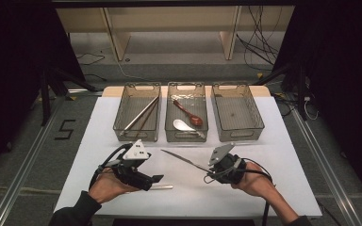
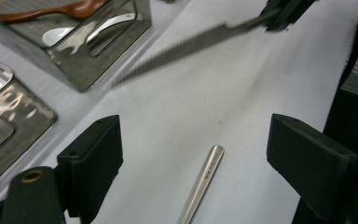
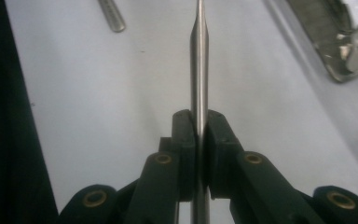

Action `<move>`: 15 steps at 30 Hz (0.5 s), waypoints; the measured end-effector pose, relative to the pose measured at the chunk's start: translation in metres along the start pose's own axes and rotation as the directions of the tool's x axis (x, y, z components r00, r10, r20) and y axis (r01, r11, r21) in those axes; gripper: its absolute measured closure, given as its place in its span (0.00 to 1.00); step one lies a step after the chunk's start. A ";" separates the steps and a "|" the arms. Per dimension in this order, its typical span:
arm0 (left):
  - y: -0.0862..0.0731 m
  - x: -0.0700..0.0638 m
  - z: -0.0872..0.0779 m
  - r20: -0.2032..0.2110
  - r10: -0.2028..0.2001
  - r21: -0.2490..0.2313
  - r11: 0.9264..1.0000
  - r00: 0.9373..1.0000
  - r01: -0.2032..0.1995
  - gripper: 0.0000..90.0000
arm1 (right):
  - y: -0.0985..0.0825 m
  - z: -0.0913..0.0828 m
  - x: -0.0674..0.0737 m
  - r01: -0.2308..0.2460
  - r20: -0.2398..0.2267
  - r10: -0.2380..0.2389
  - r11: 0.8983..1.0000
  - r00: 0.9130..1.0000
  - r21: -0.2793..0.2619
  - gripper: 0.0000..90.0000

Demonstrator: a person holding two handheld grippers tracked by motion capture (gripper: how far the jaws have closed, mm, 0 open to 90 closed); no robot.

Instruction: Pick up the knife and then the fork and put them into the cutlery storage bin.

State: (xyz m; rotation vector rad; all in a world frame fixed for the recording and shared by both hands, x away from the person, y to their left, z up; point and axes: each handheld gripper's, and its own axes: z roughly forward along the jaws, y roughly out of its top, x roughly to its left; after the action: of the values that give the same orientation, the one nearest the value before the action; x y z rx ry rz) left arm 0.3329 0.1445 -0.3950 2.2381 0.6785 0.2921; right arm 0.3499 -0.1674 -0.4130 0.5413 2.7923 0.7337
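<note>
My right gripper (image 1: 209,173) (image 3: 199,122) is shut on the handle of a serrated steel knife (image 1: 179,158) (image 3: 199,60). It holds the knife above the white mat, blade pointing left towards the trays. In the left gripper view the blade (image 2: 191,44) crosses the top, and the right gripper (image 2: 284,11) shows at its end. My left gripper (image 1: 154,181) (image 2: 193,137) stands open at the near left. A silver utensil handle (image 1: 164,187) (image 2: 205,179) (image 3: 112,16) lies flat on the mat between its jaws, which do not touch it.
Three clear trays line the far side of the white mat (image 1: 264,188). The left tray (image 1: 122,109) holds chopsticks (image 1: 141,115), the middle tray (image 1: 186,85) a brown spoon (image 1: 188,113) and a white spoon (image 1: 184,125). The right tray (image 1: 238,113) has nothing in it.
</note>
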 end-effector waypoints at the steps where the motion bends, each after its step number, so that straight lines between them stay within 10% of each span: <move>1: -0.002 0.002 -0.001 -0.002 -0.009 -0.004 1.000 1.000 0.009 0.19 | -0.001 -0.002 -0.003 -0.006 0.006 0.006 1.000 1.000 -0.005 0.94; 15: -0.021 0.021 -0.010 -0.042 -0.080 -0.028 0.996 0.996 0.079 0.17 | -0.009 -0.029 -0.043 -0.151 0.080 0.156 0.986 0.984 -0.068 0.94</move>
State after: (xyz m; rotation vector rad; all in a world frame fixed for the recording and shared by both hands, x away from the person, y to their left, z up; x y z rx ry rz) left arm 0.3380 0.1743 -0.4037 2.1792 0.7804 0.3081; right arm 0.3783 -0.2041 -0.3883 0.7648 2.6622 0.8041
